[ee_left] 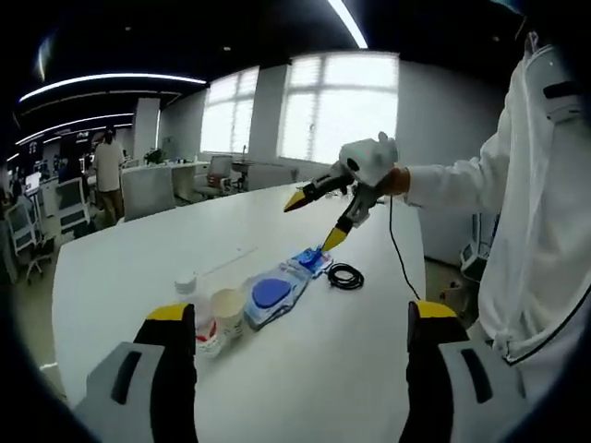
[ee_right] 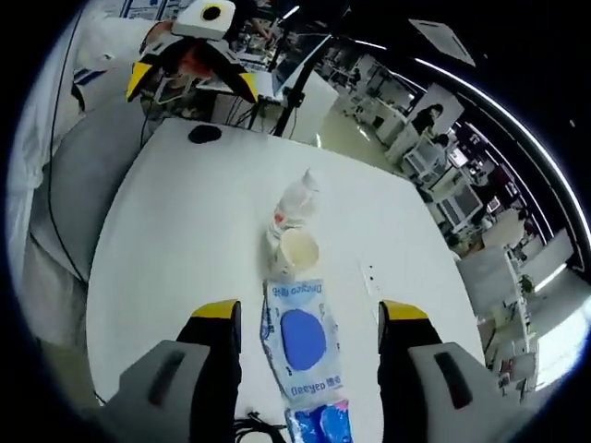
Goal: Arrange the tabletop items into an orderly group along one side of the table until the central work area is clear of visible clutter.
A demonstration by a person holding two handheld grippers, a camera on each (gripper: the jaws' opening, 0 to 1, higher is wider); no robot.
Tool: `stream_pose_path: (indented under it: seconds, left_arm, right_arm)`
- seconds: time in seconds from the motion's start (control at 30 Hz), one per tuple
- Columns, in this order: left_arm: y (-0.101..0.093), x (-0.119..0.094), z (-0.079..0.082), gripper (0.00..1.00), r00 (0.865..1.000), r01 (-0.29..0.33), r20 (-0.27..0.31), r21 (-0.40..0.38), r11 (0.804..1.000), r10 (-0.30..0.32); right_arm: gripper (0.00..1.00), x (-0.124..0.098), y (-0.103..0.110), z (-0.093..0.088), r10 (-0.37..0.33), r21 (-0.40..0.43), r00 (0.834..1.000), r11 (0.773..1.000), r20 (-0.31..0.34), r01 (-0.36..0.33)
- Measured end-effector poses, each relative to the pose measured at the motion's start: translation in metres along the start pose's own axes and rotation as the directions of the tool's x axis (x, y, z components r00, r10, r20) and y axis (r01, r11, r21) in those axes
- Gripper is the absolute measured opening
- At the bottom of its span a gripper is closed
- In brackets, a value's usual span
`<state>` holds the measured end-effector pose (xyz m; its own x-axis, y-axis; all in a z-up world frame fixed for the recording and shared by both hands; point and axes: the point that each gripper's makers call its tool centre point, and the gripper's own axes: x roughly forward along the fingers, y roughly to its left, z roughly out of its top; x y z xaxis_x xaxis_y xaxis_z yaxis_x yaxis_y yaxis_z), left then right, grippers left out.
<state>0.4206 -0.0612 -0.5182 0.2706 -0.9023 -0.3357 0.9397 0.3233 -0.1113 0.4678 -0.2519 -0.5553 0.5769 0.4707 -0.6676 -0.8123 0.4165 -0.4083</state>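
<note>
On a white table [ee_left: 111, 268], a paper cup [ee_right: 298, 249] stands empty beside a toppled clear bottle [ee_right: 295, 205], a blue-disc packet [ee_right: 303, 340] at its 6 o'clock. The left gripper [ee_left: 300, 328] and right gripper [ee_right: 307, 323] hover spread, holding nothing.

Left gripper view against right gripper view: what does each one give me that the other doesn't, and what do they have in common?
Left gripper view: bright windows, and the right gripper, fingers open, held above the blue packet.

Right gripper view: the left gripper, fingers open, beyond the far edge of the white table, and a dark flat object lying near that edge.

Shared: the row of bottle, paper cup, blue-disc pouch and blue packet, plus a black cable coil.
</note>
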Motion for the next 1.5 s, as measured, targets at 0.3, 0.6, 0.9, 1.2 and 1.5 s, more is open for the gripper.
stream_pose_path:
  seconds: [0.3, 0.6, 0.9, 1.2, 1.5]
  left_arm:
    - [-0.016, 0.009, 0.005, 1.00, 1.000, 0.020, -0.022, 0.030, 0.999, -0.019]
    - [-0.035, 0.021, -0.002, 1.00, 0.997, 0.049, -0.056, 0.049, 0.998, -0.047]
    - [-0.050, 0.034, -0.017, 1.00, 0.996, 0.052, -0.072, 0.032, 0.998, -0.050]
    - [-0.065, 0.040, -0.041, 1.00, 0.997, 0.032, -0.068, -0.027, 0.999, -0.033]
    - [-0.062, 0.037, -0.070, 1.00, 0.997, -0.029, -0.078, -0.081, 0.996, 0.023]
  right_arm:
    - [0.59, -0.054, 0.019, -0.039, -0.103, 0.187, 0.994, 0.978, 0.031, 0.095]
    - [0.64, -0.104, 0.054, -0.085, -0.180, 0.395, 0.982, 0.908, 0.061, 0.141]
    - [0.72, -0.124, 0.105, -0.131, -0.200, 0.533, 0.980, 0.832, 0.025, 0.156]
    - [0.76, -0.136, 0.141, -0.164, -0.183, 0.619, 0.983, 0.770, -0.011, 0.151]
    - [0.79, -0.136, 0.149, -0.177, -0.166, 0.614, 0.985, 0.774, -0.038, 0.154]
